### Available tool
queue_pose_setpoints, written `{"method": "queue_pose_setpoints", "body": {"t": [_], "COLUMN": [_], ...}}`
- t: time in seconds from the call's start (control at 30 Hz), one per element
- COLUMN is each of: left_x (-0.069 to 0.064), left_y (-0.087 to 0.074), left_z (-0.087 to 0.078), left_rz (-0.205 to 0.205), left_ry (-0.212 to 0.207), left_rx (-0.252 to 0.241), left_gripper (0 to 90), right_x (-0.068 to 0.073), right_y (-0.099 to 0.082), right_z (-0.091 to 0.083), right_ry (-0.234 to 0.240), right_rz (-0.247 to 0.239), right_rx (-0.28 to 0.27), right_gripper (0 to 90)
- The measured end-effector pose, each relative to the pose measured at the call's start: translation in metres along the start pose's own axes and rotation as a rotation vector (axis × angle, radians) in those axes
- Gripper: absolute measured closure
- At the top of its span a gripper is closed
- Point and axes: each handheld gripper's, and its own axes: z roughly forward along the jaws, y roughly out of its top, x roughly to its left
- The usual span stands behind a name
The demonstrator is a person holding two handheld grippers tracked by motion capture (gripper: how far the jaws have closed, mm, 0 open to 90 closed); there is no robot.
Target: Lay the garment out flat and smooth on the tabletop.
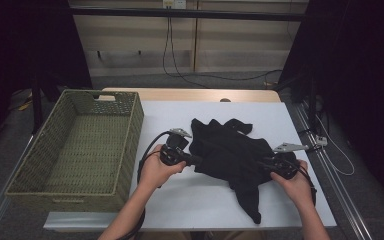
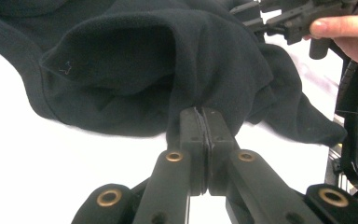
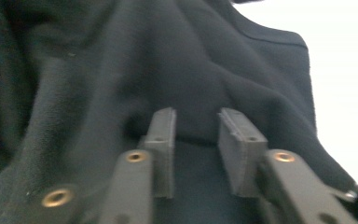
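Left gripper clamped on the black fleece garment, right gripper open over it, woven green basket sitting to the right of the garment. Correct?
One error: the woven green basket sits to the left of the black fleece garment, as the high view shows. The rest holds: left gripper is clamped on the fabric, right gripper is open over it.

Lab, black curtains [image 1: 25,45], white table [image 1: 180,195]
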Motion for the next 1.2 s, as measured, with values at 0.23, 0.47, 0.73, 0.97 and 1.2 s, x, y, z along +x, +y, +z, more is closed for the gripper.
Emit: {"method": "queue_pose_setpoints", "body": {"t": [0.23,0.47,0.73,0.97,1.2], "left_x": [0.001,0.002,0.000,0.003,0.007], "left_y": [0.008,0.017,0.020,0.017,0.011], "left_z": [-0.005,-0.006,0.001,-0.004,-0.022], "left_rz": [0.002,0.012,0.019,0.006,-0.015], "left_ry": [-0.012,-0.018,-0.016,-0.014,0.003], "left_rx": [-0.030,-0.042,-0.022,-0.021,-0.047], "left_gripper": [88.9,88.9,88.9,88.9,89.0], "right_x": [0.011,0.013,0.021,0.009,-0.019], "right_y": [-0.003,-0.011,-0.018,-0.016,-0.007], "right_z": [-0.006,-0.015,-0.011,-0.011,-0.010], "right_ry": [0.024,-0.023,0.008,0.087,-0.051], "right_rz": [0.000,-0.003,-0.007,0.028,0.079], "right_rx": [-0.007,0.009,0.011,0.002,-0.029], "right_gripper": [44.8,39.0,48.4,86.1,89.6]}}
